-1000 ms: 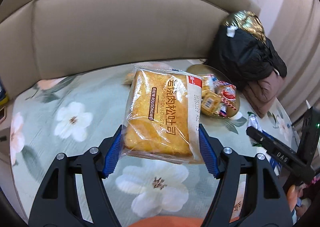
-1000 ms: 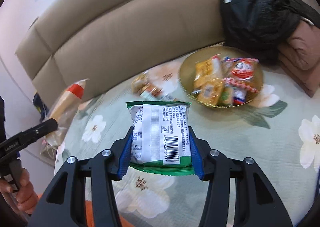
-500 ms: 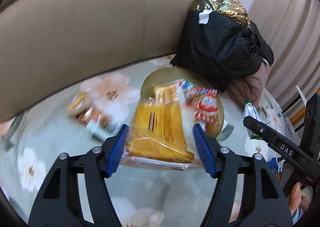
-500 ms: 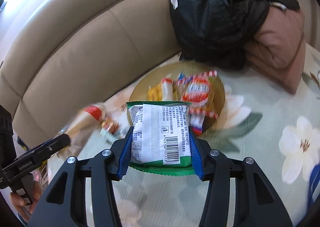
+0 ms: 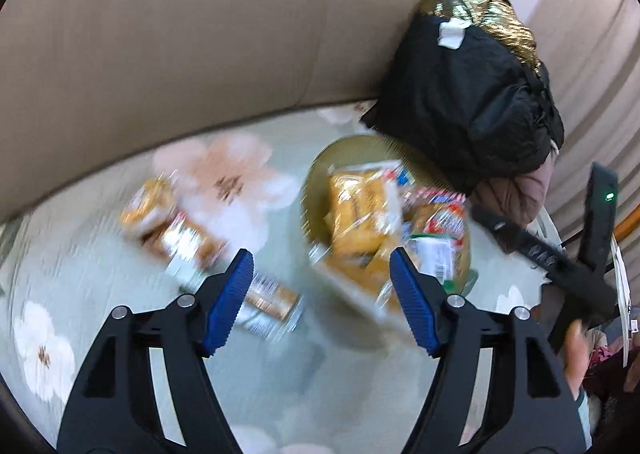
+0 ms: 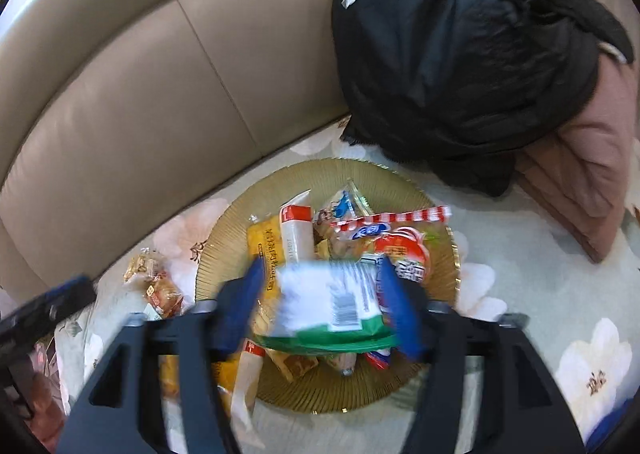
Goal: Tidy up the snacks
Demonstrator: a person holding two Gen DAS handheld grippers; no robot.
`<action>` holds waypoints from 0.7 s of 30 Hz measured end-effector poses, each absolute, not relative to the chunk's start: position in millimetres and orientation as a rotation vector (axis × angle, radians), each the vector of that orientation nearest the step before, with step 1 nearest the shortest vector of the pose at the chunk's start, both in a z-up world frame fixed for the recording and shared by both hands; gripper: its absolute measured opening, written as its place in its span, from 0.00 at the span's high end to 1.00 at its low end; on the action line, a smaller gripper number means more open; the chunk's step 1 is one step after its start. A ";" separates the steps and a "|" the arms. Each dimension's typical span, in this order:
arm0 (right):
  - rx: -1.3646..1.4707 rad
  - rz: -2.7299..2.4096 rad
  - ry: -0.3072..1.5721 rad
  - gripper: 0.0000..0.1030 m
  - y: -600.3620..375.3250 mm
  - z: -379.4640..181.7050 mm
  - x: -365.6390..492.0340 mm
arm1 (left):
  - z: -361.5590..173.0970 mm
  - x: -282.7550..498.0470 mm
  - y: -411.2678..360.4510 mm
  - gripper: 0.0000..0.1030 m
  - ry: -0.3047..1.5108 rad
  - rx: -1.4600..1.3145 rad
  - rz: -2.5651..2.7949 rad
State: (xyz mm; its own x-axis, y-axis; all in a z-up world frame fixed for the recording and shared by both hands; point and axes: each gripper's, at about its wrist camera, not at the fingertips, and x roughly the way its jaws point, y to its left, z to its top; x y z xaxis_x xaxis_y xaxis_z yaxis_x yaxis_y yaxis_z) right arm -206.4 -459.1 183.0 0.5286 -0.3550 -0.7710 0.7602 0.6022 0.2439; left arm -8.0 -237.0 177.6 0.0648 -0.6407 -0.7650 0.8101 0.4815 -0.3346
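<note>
A gold plate [image 6: 224, 250] [image 5: 352, 146] on the floral cloth holds several snack packets. My left gripper [image 5: 322, 294] is open and empty; the yellow bread packet [image 5: 360, 274] lies blurred past its fingers at the plate's near edge. My right gripper [image 6: 320, 294] hangs over the plate with its jaws spread; the green and white packet [image 6: 332, 302] sits blurred and tilted between them, and I cannot tell if it is still held. The right gripper also shows in the left wrist view [image 5: 540, 254].
Loose snack packets [image 5: 184, 238] [image 6: 156, 286] lie on the cloth left of the plate. A black jacket with gold lining [image 5: 472, 94] [image 6: 460, 54] and a brown cushion [image 6: 580, 174] sit behind the plate. A beige sofa back [image 5: 180, 34] curves behind.
Both grippers moved in over the plate. The left gripper opened and let the bread packet go at the plate. The right jaws spread and the green packet tilted.
</note>
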 end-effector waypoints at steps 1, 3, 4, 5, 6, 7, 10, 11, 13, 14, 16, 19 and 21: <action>0.617 -0.720 0.738 0.27 -456.0 183.0 -208.1 | 169.7 -4.6 -221.2 0.30 1.044 0.188 -1.083; 0.637 -0.679 0.735 0.27 -437.7 181.6 -214.9 | 155.5 2.2 -194.8 0.30 1.092 0.147 -1.046; 0.645 -0.646 0.743 0.27 -421.3 179.2 -219.0 | 150.2 4.5 -184.1 0.30 1.107 0.131 -1.034; 0.642 -0.620 0.744 0.27 -408.4 178.5 -220.0 | 143.1 5.8 -168.7 0.30 1.119 0.128 -1.010; 0.627 -0.588 0.744 0.26 -392.5 178.1 -220.7 | 137.6 6.2 -158.5 0.30 1.123 0.138 -0.997; 0.594 -0.555 0.744 0.22 -371.0 177.3 -222.4 | 129.0 5.4 -143.3 0.30 1.124 0.171 -0.979; 0.477 -0.523 0.741 0.06 -332.6 178.5 -214.0 | 109.4 6.8 -109.4 0.30 1.139 0.241 -0.918; 0.400 -0.532 0.764 0.06 -320.3 177.3 -201.9 | 104.1 8.9 -98.7 0.30 1.149 0.248 -0.905; 0.299 -0.570 0.824 0.06 -312.0 172.4 -181.4 | 94.2 16.2 -76.9 0.30 1.175 0.252 -0.869; 0.263 -0.577 0.846 0.09 -312.2 168.6 -168.6 | 91.8 20.1 -69.2 0.30 1.185 0.245 -0.858; 0.240 -0.564 0.887 0.30 -320.3 160.4 -150.5 | 90.5 29.3 -56.2 0.30 1.192 0.235 -0.836; 0.286 -0.499 0.933 0.74 -331.1 156.7 -136.1 | 93.2 36.8 -47.8 0.31 1.169 0.243 -0.825; 0.289 -0.506 0.907 0.78 -334.5 166.1 -136.6 | 94.1 38.4 -46.9 0.31 1.163 0.245 -0.833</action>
State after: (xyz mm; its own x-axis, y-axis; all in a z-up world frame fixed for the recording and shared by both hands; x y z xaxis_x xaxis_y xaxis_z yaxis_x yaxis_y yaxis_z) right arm -136.6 -334.5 166.1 0.5106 -0.2951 -0.8076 0.5326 0.8459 0.0276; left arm 38.4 -46.9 94.1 0.1443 -0.4513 -0.8806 0.6891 0.6845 -0.2378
